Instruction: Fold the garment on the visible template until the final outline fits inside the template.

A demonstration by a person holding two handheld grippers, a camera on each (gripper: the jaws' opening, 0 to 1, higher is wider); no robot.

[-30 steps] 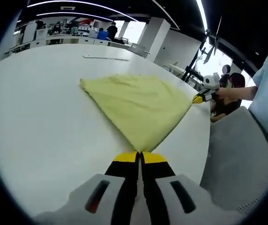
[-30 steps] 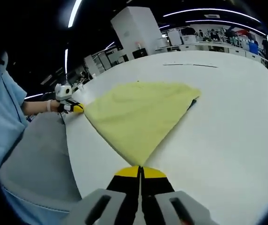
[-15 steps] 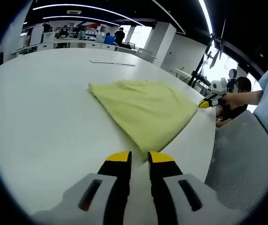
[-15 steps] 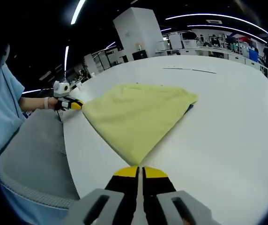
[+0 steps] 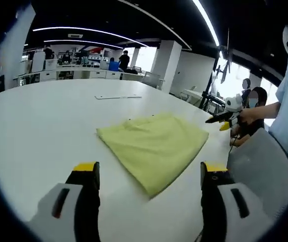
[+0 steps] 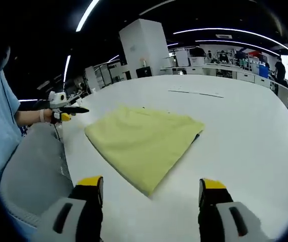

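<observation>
I have just let go; my left hand-held gripper (image 5: 149, 174) and right hand-held gripper (image 6: 151, 186) now gape wide, and the folded yellow garment (image 5: 154, 146) lies flat on the white tabletop (image 5: 43, 126); fold seemingly finished.

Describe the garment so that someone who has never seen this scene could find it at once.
Start at the large white table. On it, just beyond the open left tongs and right tongs, lies the folded yellow garment, flat and roughly four-sided. It is the table's one coloured cloth.
</observation>
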